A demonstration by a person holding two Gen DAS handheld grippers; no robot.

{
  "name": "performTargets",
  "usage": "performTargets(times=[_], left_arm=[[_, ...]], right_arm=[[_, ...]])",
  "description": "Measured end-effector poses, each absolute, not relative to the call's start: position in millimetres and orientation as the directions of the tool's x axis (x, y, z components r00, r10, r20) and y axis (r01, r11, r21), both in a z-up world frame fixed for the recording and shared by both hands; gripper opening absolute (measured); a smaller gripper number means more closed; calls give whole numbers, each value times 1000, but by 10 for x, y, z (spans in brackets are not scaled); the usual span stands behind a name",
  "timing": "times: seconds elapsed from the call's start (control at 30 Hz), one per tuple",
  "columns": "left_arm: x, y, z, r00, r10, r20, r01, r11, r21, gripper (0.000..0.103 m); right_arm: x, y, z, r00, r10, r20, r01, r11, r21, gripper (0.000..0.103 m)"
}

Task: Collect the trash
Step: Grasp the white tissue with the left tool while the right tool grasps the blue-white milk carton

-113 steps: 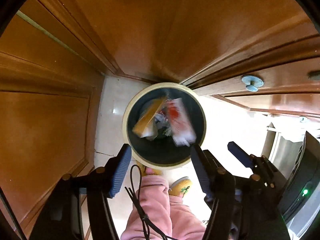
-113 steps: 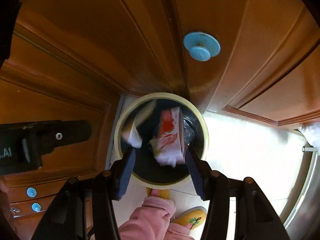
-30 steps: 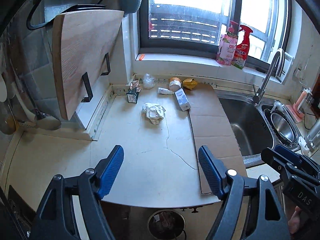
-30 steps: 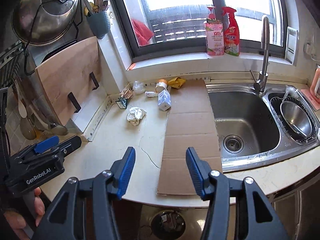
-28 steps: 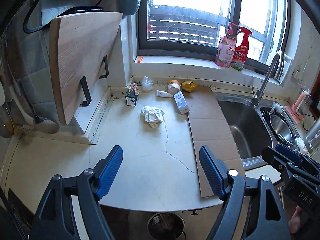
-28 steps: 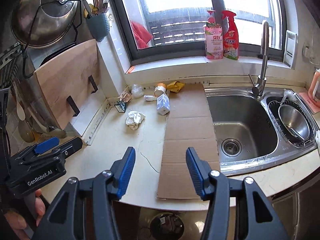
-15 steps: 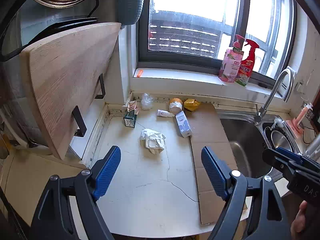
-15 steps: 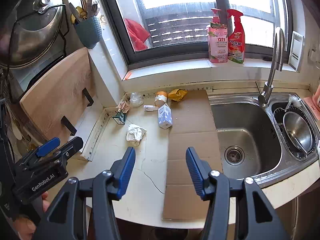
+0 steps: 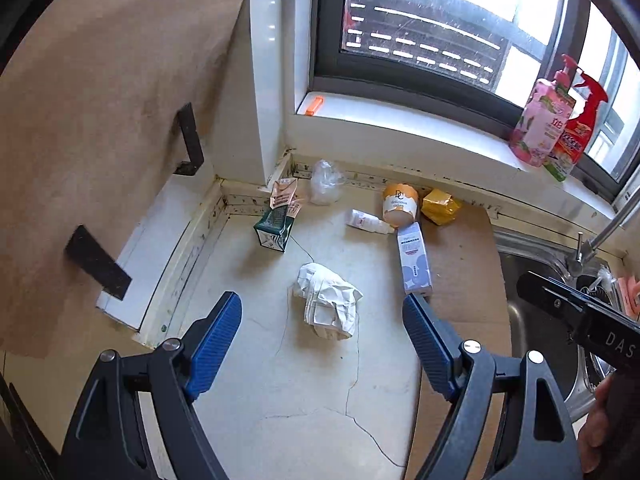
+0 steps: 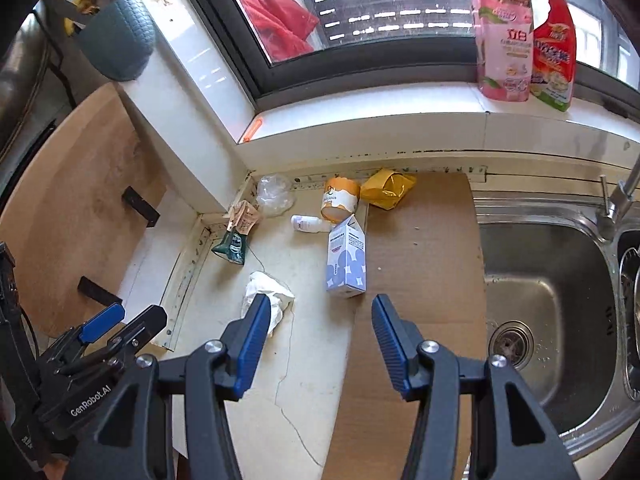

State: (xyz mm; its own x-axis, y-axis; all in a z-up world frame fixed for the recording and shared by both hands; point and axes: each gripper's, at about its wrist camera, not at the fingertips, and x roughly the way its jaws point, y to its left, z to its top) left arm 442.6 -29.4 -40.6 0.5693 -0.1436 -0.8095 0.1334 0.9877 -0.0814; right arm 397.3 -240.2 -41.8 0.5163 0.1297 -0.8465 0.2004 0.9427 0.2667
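Observation:
Trash lies on the pale countertop (image 9: 280,380). A crumpled white paper (image 9: 328,300) (image 10: 266,294) sits in the middle, just ahead of my open, empty left gripper (image 9: 322,312). A white and lilac carton (image 9: 414,260) (image 10: 347,260) lies at the edge of a cardboard sheet (image 10: 420,264). Behind it are an orange paper cup (image 10: 339,198), a yellow wrapper (image 10: 386,188), a small white bottle (image 10: 306,223), a clear plastic bag (image 10: 274,196) and a dark green packet (image 10: 231,246). My right gripper (image 10: 318,312) hovers open and empty in front of the carton.
A wooden cutting board (image 9: 100,140) leans on the left wall. A steel sink (image 10: 552,304) with a tap (image 10: 618,196) lies to the right. Two spray bottles (image 10: 520,36) stand on the window sill. A utensil cup (image 10: 116,44) hangs at the upper left.
Both grippers have left the bin on the floor and moved forward and down over the counter; the trash now looks larger and closer. Both stay open and empty.

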Motion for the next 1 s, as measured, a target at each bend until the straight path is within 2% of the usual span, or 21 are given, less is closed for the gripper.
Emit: performTargets(times=[0.27, 0.43, 0.63, 0.7, 0.77, 0.9, 1.0], left_arm=[[5162, -515, -1221, 451, -132, -883, 61, 991, -117, 81], [5424, -518, -1721, 365, -132, -922, -10, 989, -146, 81], [5512, -559, -2016, 326, -137, -935, -30, 987, -155, 70], [5507, -569, -2075, 319, -131, -939, -34, 988, -150, 61], [5484, -538, -2090, 333, -141, -932, -42, 985, -164, 58], [5410, -400, -2096, 344, -137, -929, -74, 982, -172, 41], [5292, -259, -2072, 347, -134, -928, -109, 977, -182, 38]], right_arm=[[4732, -2658, -1330, 386, 192, -902, 231, 927, 296, 53], [4935, -2673, -1690, 342, 211, -916, 226, 928, 297, 53], [5075, -2587, -1901, 319, 225, -921, 190, 937, 295, 53], [5123, -2532, -1964, 305, 232, -924, 176, 940, 294, 53], [5148, -2476, -1998, 298, 234, -925, 162, 943, 290, 53], [5182, -2345, -1983, 307, 235, -922, 115, 953, 281, 53], [5170, -2255, -1969, 310, 241, -920, 83, 957, 279, 50]])
